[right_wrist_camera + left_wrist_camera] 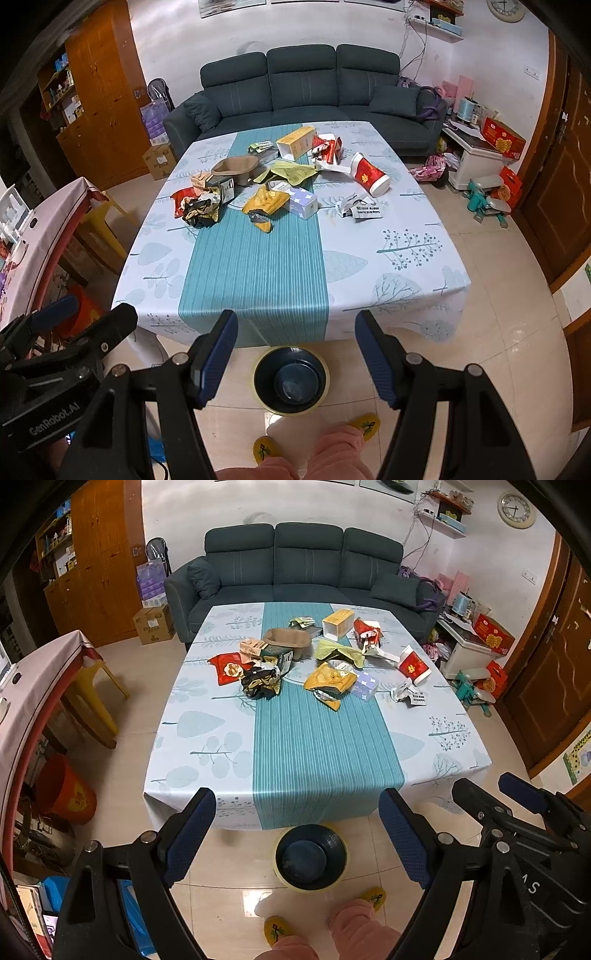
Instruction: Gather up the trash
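— Between my left tongs (297,836), what do you see?

— Nothing held. Both jaws stand wide apart, and the same goes for my right tongs (295,360). Each pair hangs over the floor just short of the table's (207,738) near edge, with the other pair showing at the side of its view.

— And under them?

— A dark bin (310,856) with a yellow rim sits on the tiles below the gap, close to my slippers (373,899).

— Where is the trash?

— Across the table, on its far half: a red snack bag (227,668), a crumpled black wrapper (260,683), an orange bag (330,681), a green bag (338,651), a yellow box (338,624), a red paper cup (413,664) on its side, and torn paper scraps (408,696). Behind it stands a dark sofa (306,565).
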`<state>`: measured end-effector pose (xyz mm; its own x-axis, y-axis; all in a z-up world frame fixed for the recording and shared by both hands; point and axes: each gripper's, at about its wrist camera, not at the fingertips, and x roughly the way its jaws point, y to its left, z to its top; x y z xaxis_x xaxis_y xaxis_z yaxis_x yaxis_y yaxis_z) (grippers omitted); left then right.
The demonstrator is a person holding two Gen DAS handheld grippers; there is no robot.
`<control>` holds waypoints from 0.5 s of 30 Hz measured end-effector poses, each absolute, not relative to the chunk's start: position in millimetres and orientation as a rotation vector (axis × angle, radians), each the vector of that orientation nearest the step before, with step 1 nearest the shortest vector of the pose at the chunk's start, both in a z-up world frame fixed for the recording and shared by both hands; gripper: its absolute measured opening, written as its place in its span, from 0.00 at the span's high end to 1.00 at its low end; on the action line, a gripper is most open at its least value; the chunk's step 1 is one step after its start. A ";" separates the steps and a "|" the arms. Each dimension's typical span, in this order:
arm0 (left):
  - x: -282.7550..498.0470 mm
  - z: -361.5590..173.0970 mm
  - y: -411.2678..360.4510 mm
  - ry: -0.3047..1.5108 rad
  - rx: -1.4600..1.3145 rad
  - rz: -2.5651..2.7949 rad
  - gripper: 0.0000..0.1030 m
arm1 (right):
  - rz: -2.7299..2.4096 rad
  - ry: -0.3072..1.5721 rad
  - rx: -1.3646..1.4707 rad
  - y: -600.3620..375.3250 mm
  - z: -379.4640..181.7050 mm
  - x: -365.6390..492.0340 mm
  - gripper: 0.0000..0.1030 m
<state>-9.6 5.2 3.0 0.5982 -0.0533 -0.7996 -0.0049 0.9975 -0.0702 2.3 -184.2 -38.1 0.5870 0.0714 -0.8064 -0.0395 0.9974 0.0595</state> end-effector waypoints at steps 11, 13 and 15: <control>-16.3 4.1 16.5 0.923 -0.067 -0.041 0.14 | 0.058 0.936 0.048 -176.6 -35.6 -3.3 0.28; -18.0 4.4 17.8 0.926 -0.062 -0.039 0.14 | 0.055 0.935 0.053 -173.2 -35.6 -4.9 0.28; -19.5 4.4 19.2 0.927 -0.058 -0.036 0.14 | 0.052 0.931 0.058 -170.3 -34.9 -8.5 0.27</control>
<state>-19.5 19.2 4.4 0.6000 -0.0556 -0.7981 0.0060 0.9979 -0.0650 -8.5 -170.3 -34.9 0.5960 0.0703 -0.7999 -0.0198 0.9971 0.0728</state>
